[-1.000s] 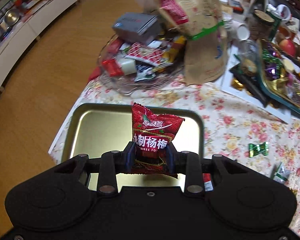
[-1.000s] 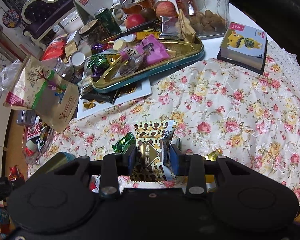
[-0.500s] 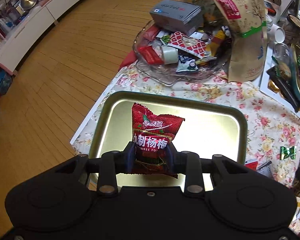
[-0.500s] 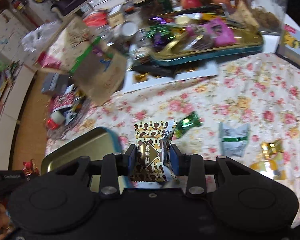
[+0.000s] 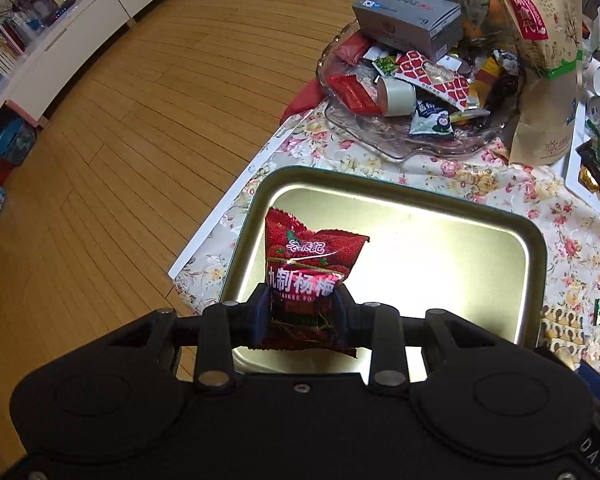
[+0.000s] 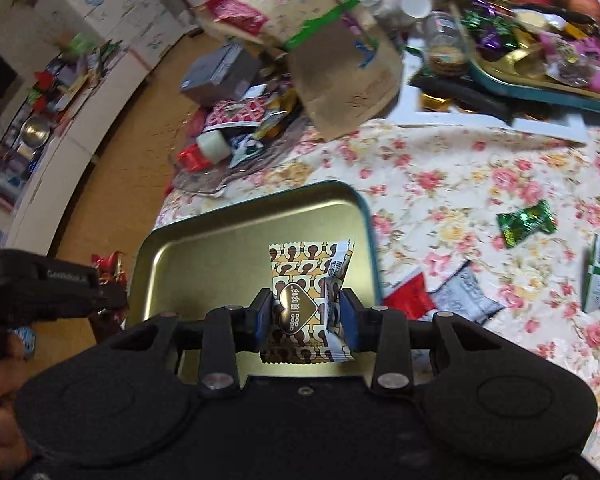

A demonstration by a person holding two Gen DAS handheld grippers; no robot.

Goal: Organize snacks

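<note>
Both grippers over gold tray [image 5: 536, 276]
Left gripper [image 5: 302, 312] clamped on red snack packet [image 5: 306, 268]; right gripper [image 6: 306, 314] clamped on brown-patterned candy [image 6: 300, 296], jaws just easing wider

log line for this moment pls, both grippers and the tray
left gripper: holds red snack packet above gold tray | right gripper: jaws just eased, brown-and-white snack packet between them, above tray | tray: nothing in it

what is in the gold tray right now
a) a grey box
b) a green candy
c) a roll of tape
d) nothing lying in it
d: the gold tray shows only bare shiny metal in both views; the red packet and the brown packet are over it, gripped in the left gripper and right gripper.
</note>
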